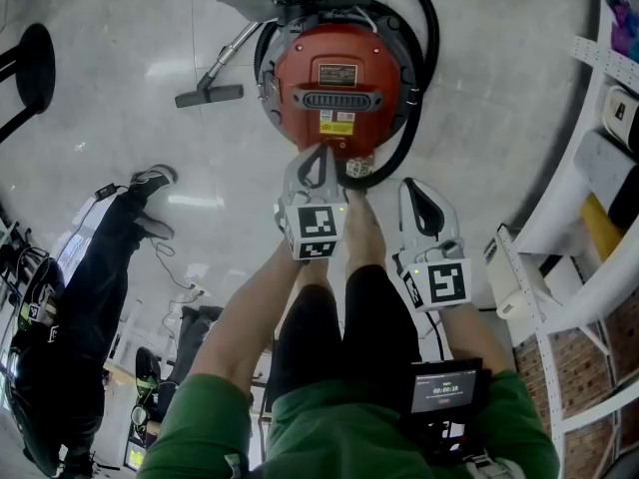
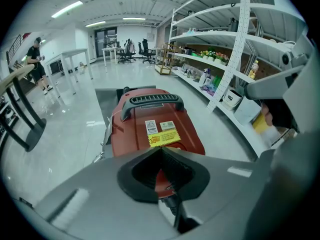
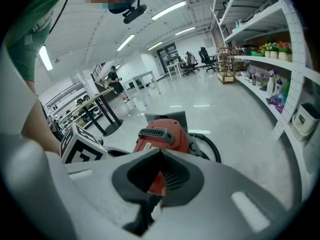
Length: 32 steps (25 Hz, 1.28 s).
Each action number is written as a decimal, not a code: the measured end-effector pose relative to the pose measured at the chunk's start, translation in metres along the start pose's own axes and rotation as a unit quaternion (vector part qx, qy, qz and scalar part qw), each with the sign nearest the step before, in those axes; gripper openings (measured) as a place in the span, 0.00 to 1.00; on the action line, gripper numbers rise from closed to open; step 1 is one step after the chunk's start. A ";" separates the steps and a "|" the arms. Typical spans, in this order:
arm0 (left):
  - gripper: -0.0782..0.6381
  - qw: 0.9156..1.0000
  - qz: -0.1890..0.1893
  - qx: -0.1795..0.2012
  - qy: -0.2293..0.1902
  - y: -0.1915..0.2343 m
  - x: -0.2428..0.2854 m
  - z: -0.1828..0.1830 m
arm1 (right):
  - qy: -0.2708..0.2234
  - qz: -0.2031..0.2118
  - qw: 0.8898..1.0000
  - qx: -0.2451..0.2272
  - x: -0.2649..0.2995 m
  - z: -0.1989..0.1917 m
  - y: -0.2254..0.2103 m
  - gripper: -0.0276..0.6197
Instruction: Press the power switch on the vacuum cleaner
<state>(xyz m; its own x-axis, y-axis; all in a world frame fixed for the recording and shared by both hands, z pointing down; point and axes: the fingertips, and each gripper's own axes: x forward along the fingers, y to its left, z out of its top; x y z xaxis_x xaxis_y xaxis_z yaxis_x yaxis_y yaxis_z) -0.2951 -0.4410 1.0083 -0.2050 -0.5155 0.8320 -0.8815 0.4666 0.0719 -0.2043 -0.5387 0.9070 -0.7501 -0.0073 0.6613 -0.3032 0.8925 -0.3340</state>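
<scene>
Glossy grey floor (image 1: 120,28) runs beside white shelving (image 1: 599,168). The right gripper (image 1: 411,186) is held back, fingers closed and empty. The left gripper (image 1: 321,156), fingers also closed on nothing, points at the near edge of the red vacuum cleaner (image 1: 339,78); whether they touch it is unclear. A black hose (image 1: 427,28) curls behind.

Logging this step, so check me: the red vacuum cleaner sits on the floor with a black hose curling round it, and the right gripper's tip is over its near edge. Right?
No: in the head view it is the left gripper whose tip is over the near edge of the vacuum cleaner; the right gripper is off to the side. The black hose is as said.
</scene>
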 end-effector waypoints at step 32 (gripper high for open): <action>0.12 0.999 0.002 -0.007 0.034 0.004 0.005 -0.011 | 0.000 -0.001 1.000 0.000 -0.005 0.009 -0.002 0.05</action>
<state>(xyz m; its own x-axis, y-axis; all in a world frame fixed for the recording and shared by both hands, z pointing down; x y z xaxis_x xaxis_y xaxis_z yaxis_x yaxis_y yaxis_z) -0.2952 -0.4338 1.0192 -0.1779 -0.4637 0.8679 -0.8752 0.4778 0.0760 -0.2052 -0.5443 0.8980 -0.7498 -0.0102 0.6616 -0.3054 0.8923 -0.3324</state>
